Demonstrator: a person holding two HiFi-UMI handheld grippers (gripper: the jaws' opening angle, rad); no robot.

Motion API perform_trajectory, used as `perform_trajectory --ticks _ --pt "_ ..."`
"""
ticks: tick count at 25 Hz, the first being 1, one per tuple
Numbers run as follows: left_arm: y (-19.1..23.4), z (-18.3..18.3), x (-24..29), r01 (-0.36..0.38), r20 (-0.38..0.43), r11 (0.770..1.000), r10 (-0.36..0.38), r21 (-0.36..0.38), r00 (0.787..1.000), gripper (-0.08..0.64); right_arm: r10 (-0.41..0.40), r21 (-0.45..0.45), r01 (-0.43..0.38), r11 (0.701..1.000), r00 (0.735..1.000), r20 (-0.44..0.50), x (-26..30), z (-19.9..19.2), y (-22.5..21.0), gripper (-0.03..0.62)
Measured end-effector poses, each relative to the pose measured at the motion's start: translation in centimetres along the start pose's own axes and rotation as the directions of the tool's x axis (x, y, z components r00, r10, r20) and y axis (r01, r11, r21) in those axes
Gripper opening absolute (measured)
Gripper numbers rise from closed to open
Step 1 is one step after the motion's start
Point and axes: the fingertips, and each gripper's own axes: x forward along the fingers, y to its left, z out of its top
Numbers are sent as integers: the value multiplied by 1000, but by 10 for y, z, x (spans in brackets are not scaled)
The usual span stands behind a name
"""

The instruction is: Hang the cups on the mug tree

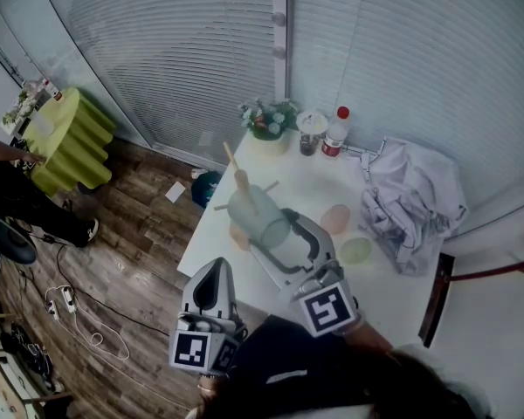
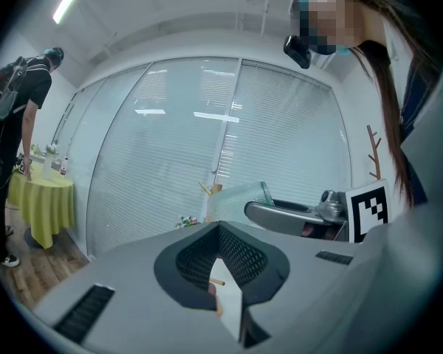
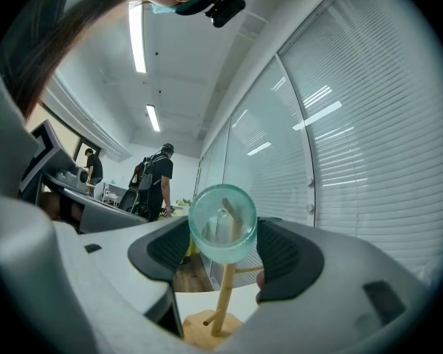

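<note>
A wooden mug tree (image 1: 239,184) stands on the white table (image 1: 244,273). My right gripper (image 1: 278,230) is shut on a pale teal cup (image 1: 253,208), held on its side against the tree's stem. In the right gripper view the cup (image 3: 223,223) sits between the pads, its mouth towards the camera, with the stem (image 3: 225,308) and the base (image 3: 205,329) below it. A pink cup (image 1: 335,219) and a green cup (image 1: 355,250) rest on the table to the right. My left gripper (image 1: 211,278) hangs shut and empty at the table's near left edge.
A crumpled white cloth (image 1: 412,201) covers the table's right side. A flower pot (image 1: 269,127), a jar (image 1: 311,133) and a red-capped bottle (image 1: 336,131) stand at the far edge. Window blinds rise behind. A green-draped round table (image 1: 70,138) and a person (image 1: 17,199) are at the left.
</note>
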Motion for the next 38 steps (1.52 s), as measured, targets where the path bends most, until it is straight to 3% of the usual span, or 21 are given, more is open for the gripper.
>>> perform_trajectory --ticks 15,25,38 --pt "0 5 -2 0 28 1000 -1 13 1000 -5 -5 21 5 1000 1000 1 0 -2 2 288" --pt "-2 1 -5 -16 -13 1000 16 -5 1000 -5 -3 15 3 1000 1000 2 -1 -2 2 288" --pt "-4 8 -9 -21 29 1000 20 11 999 -5 -2 23 2 1000 1000 -8 -5 -3 2 288"
